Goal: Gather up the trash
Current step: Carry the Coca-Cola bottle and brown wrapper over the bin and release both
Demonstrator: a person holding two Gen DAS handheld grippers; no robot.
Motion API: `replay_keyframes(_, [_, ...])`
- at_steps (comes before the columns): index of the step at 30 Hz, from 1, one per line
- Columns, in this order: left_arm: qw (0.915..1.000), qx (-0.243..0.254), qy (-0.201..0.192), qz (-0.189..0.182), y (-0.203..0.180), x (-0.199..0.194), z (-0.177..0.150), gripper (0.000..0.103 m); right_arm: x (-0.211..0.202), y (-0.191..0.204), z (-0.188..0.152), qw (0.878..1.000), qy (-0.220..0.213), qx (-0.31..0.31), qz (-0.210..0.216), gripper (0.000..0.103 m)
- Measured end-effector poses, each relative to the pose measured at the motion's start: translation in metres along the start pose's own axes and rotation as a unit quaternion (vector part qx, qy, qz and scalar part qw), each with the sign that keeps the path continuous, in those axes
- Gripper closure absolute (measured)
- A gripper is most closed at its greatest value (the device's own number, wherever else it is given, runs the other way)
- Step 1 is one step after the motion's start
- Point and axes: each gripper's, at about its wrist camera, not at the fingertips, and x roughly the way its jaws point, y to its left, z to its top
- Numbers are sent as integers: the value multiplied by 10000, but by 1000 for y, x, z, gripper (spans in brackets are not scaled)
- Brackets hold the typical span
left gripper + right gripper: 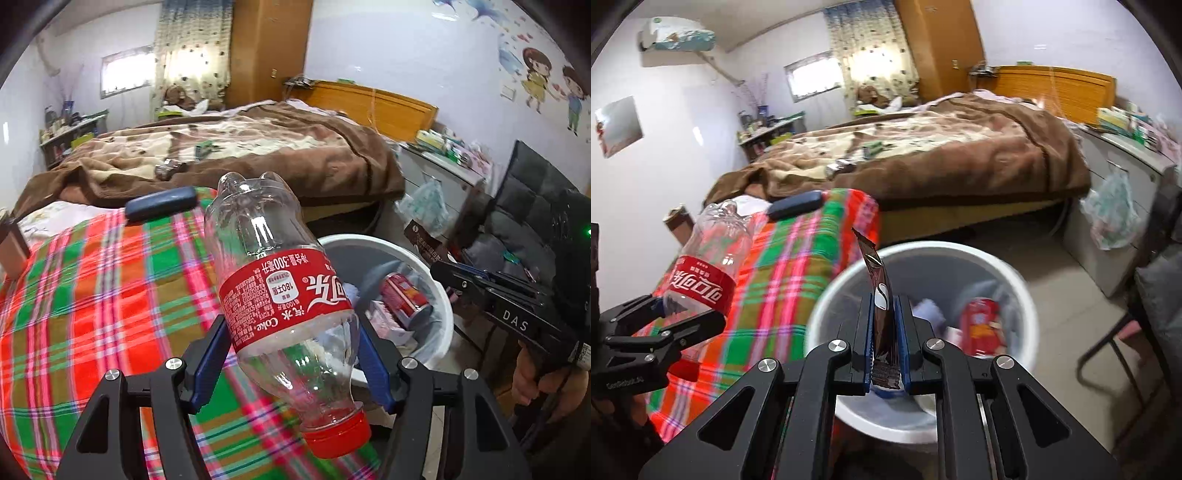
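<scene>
My left gripper (291, 332) is shut on an empty clear Coke bottle (280, 295) with a red label and red cap, held cap-down above the plaid bedspread (92, 295). The bottle also shows in the right wrist view (705, 269). My right gripper (884, 314) is shut on a brown sachet wrapper (881, 295), upright, right above the white trash bin (1015, 280). The bin (439, 291) holds a red can (404, 297) and paper scraps. The right gripper with its sachet (421, 236) shows at the right of the left wrist view.
A dark blue case (160, 208) lies on the plaid cover. A crumpled wrapper (170, 170) and a green item (207, 149) lie on the brown blanket. A black chair (524, 221) and a cabinet (1119, 177) with a hanging plastic bag (1112, 214) stand right.
</scene>
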Motion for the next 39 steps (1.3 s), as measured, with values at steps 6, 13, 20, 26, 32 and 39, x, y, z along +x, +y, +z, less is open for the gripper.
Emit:
replay_keyframes(6, [9994,133,206,-260,-26,25,2,37,-2,-23,-4,9993,29,169,-326,91])
replay_keyframes(13, [9983,207,456,-301,-40,54,1,37,4,-38,-9,9982,168,238,-532,91])
replay_keyframes(20, [9975,356,544,-268,-49,77,9,36,17,-47,-8,9973,368,289,-566,91])
replay_keyframes(26, [9957,403,814,-166,-48,99,10,36,30,-45,-8,9964,535,238,-615,91])
replay_keyframes(32, [9965,425,716,-109,-45,97,7,36,31,-47,-6,9955,587,241,-705,85])
replay_keyframes(39, [9974,340,619,-105,-41,84,6,36,24,-45,-7,9962,498,306,-644,55])
